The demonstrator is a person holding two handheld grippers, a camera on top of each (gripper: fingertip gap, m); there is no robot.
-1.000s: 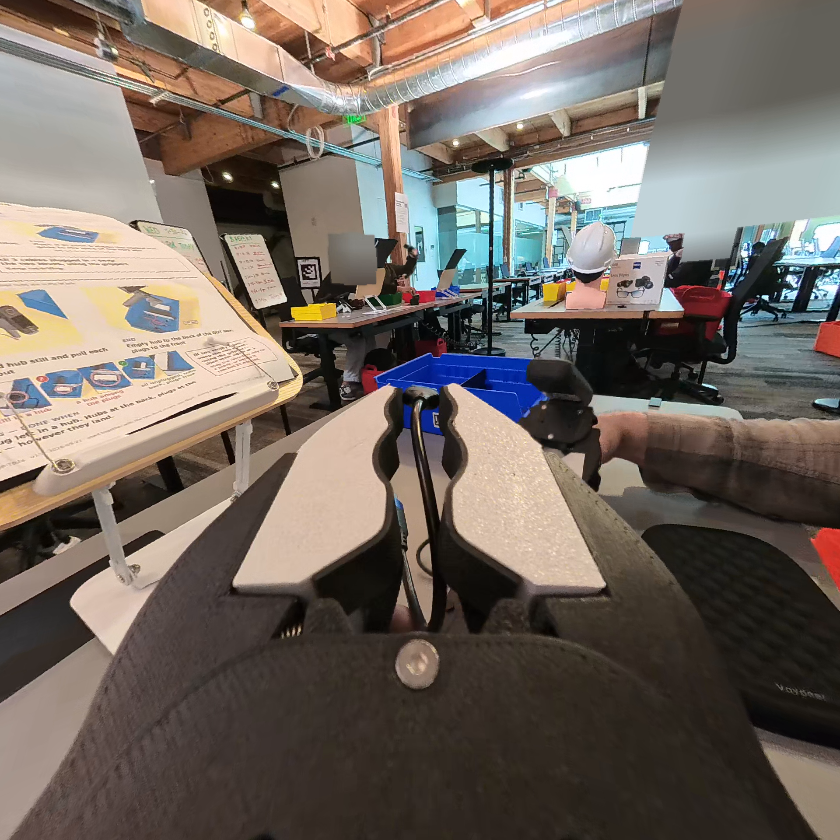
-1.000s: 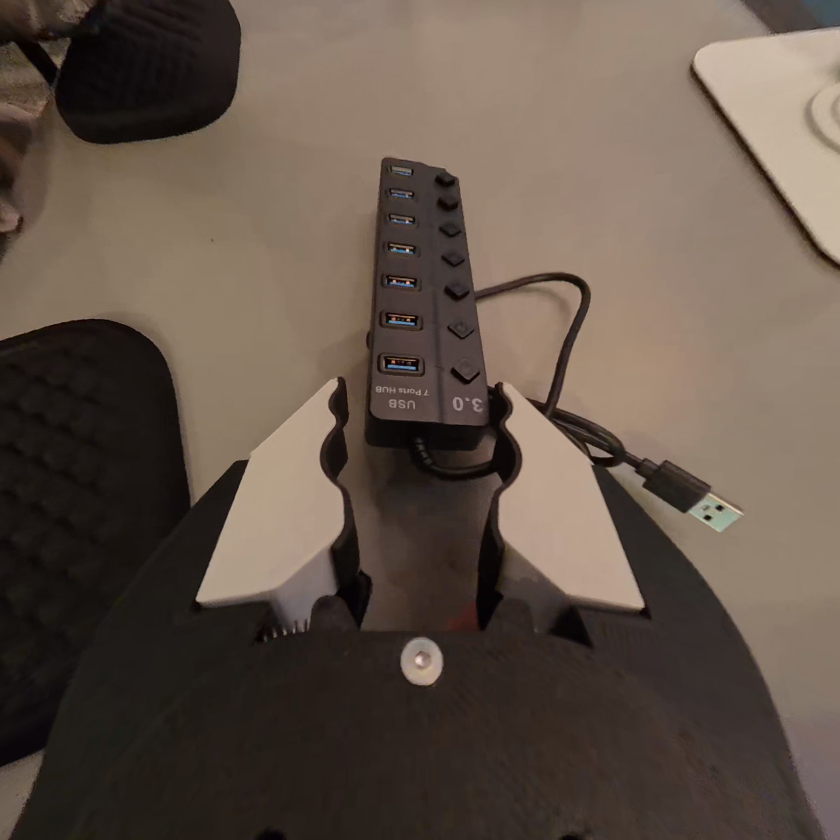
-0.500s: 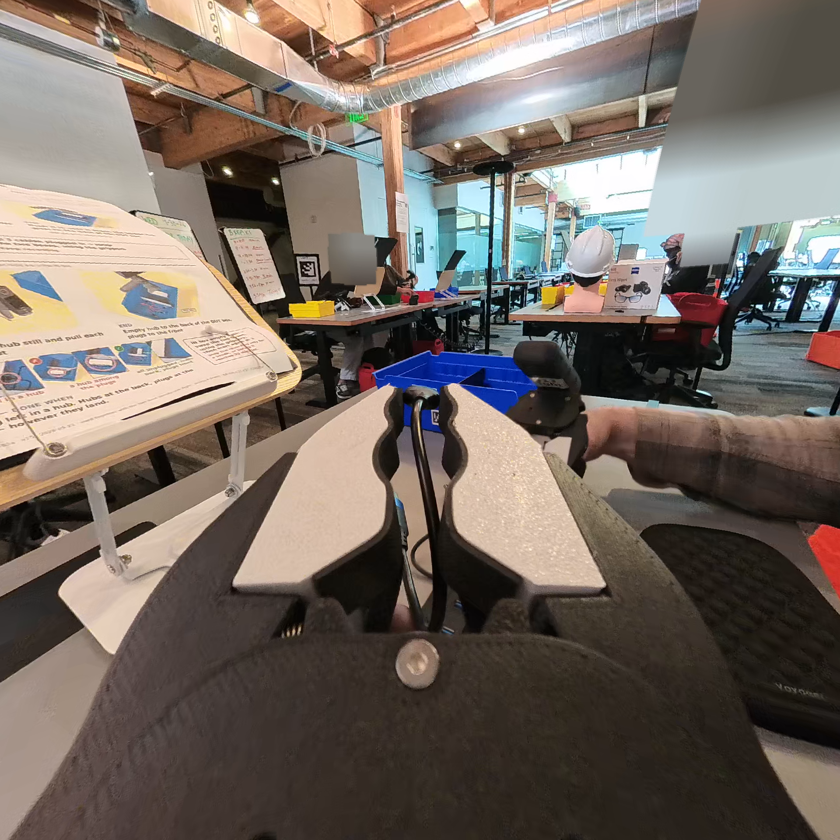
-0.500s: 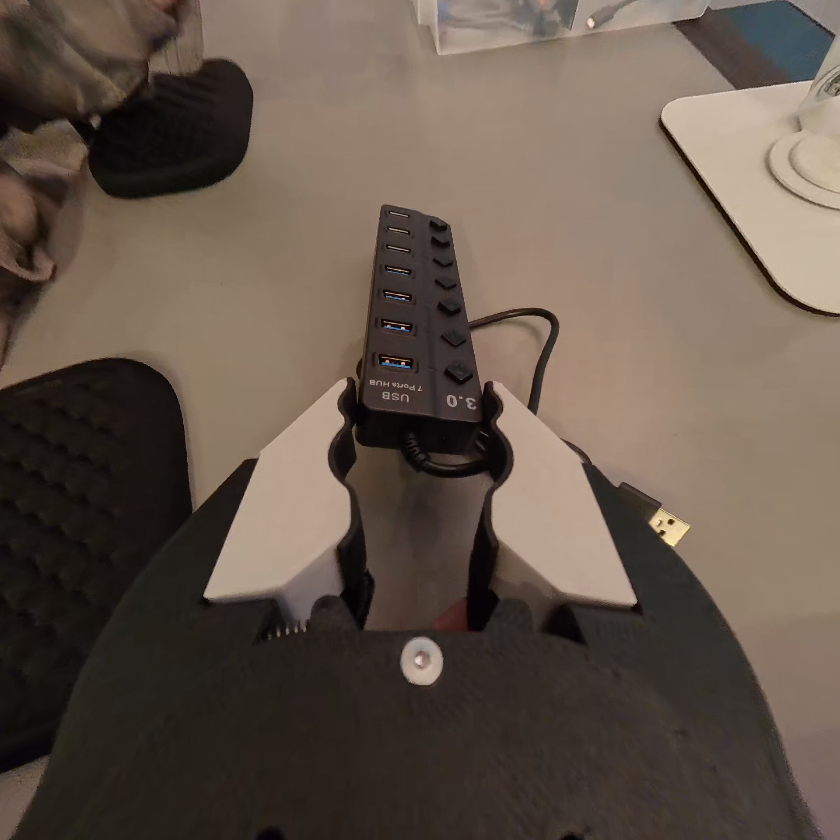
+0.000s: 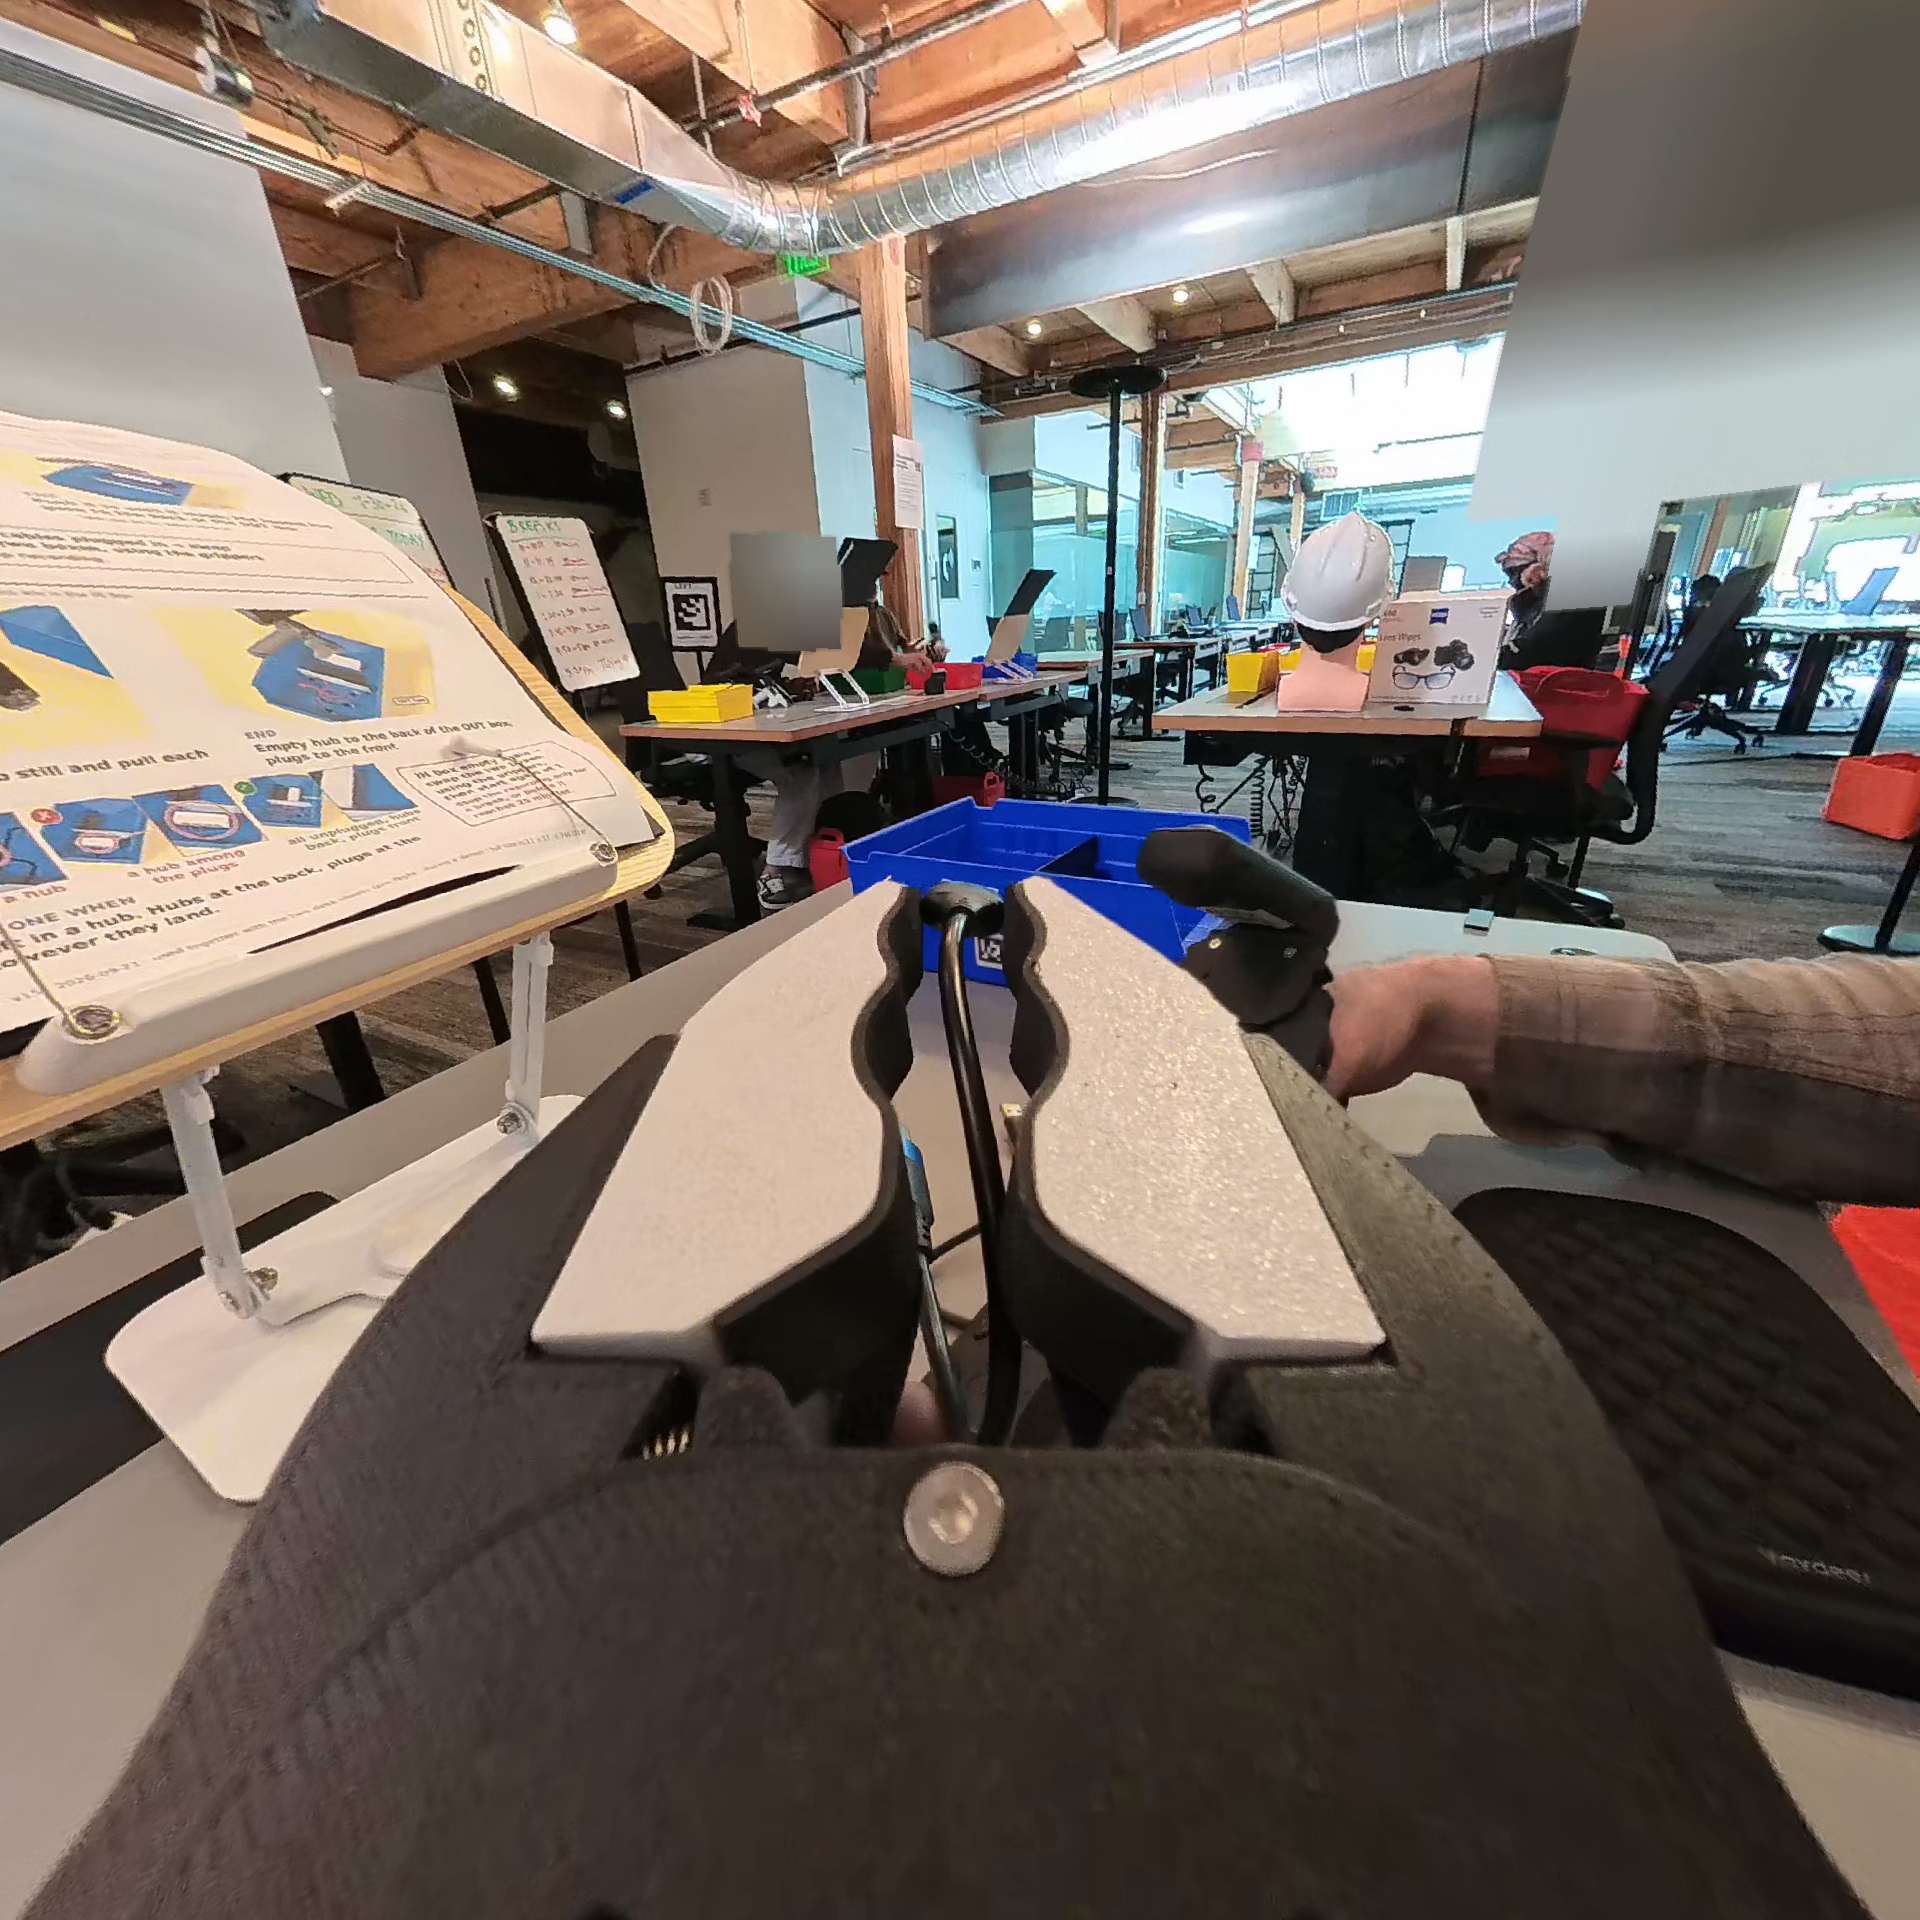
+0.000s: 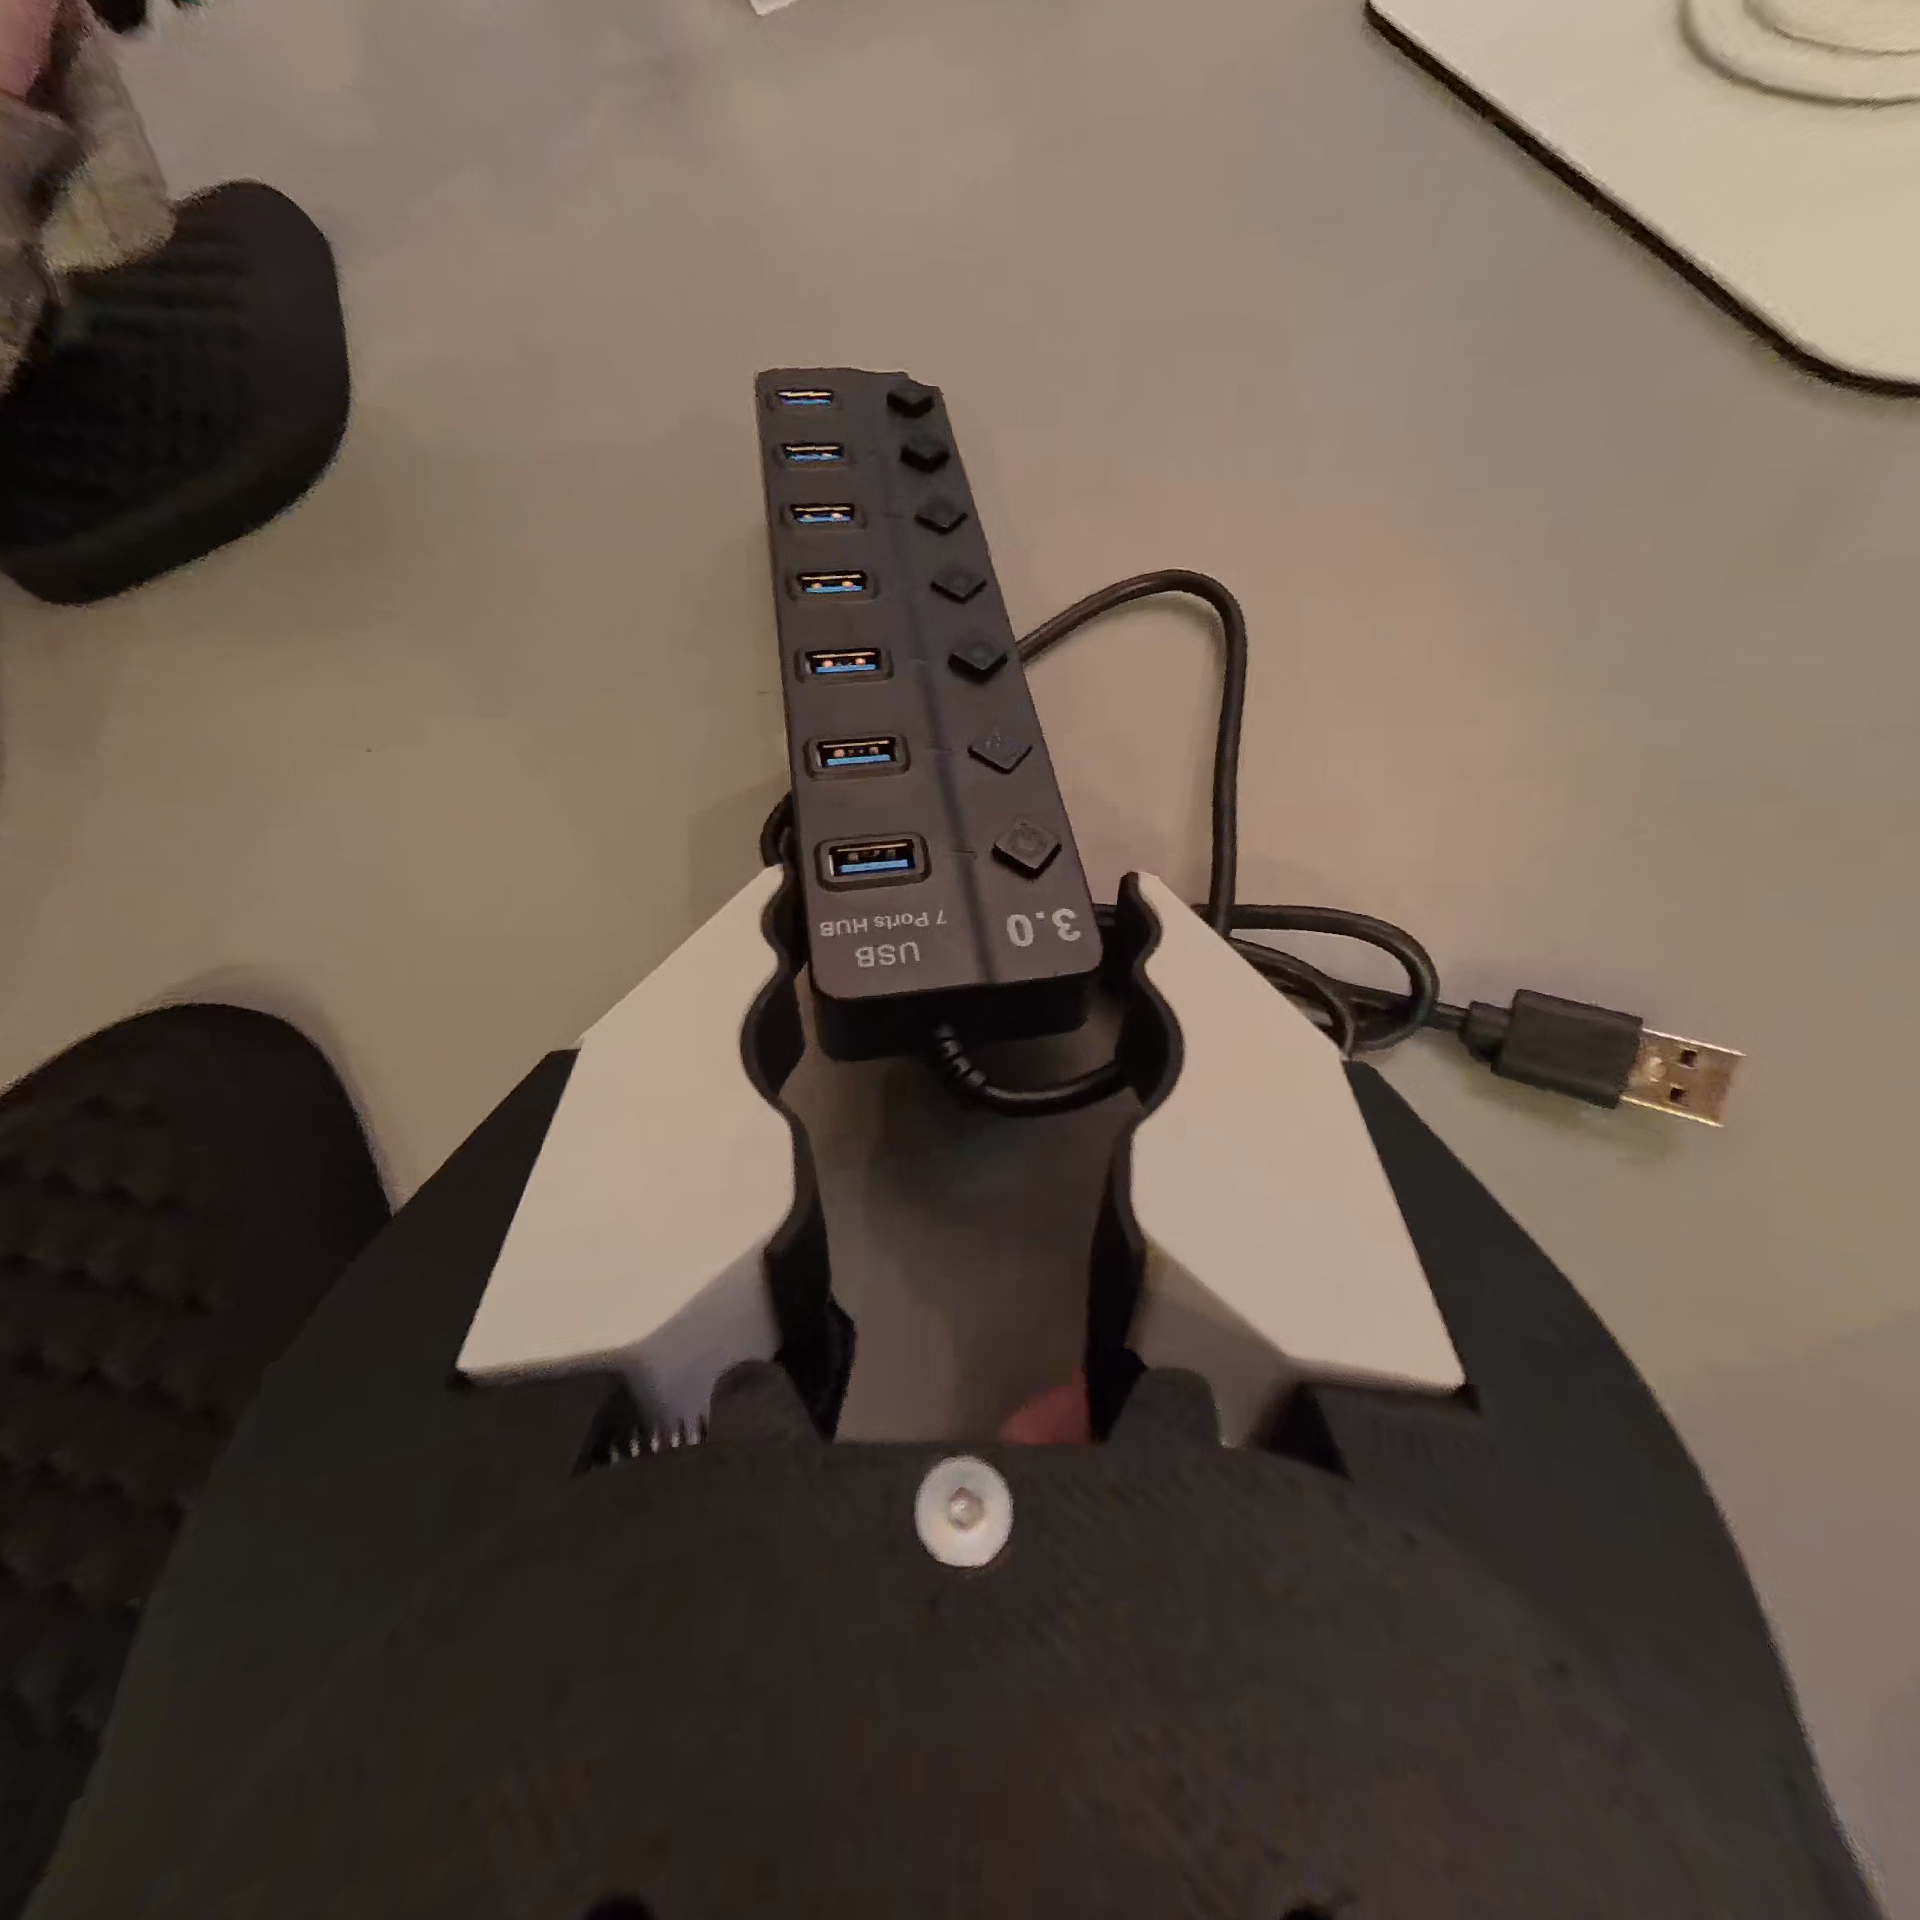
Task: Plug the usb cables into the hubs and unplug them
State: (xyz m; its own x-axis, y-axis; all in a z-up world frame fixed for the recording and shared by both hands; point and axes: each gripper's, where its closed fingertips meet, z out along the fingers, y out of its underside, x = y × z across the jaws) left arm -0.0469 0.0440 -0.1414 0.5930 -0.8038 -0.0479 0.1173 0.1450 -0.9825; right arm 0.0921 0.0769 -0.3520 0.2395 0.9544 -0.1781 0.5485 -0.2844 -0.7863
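Left wrist view: the left tongs (image 5: 961,914) are pressed together on a black usb cable (image 5: 971,1091), whose plug end sits pinched at the tips while the cord runs back between the two fingers.
Beyond the left tongs: a blue bin (image 5: 1049,842) stands on the table (image 5: 665,997), and the right tongs (image 5: 1236,935) show farther off to the right, held by a hand (image 5: 1403,1029) in a plaid sleeve.
Left side: a tilted document stand (image 5: 312,935) with a printed sheet.
Right wrist view: the right tongs (image 6: 951,914) pinch the near end of a black hub (image 6: 914,686), one finger on each long side.
Hub: its far end points away; all seven ports look empty.
Hub's own cable (image 6: 1226,748): loops on the table to the right, and its plug (image 6: 1621,1060) lies free beside the right finger.
Black pads (image 6: 156,1247): on the table at left.
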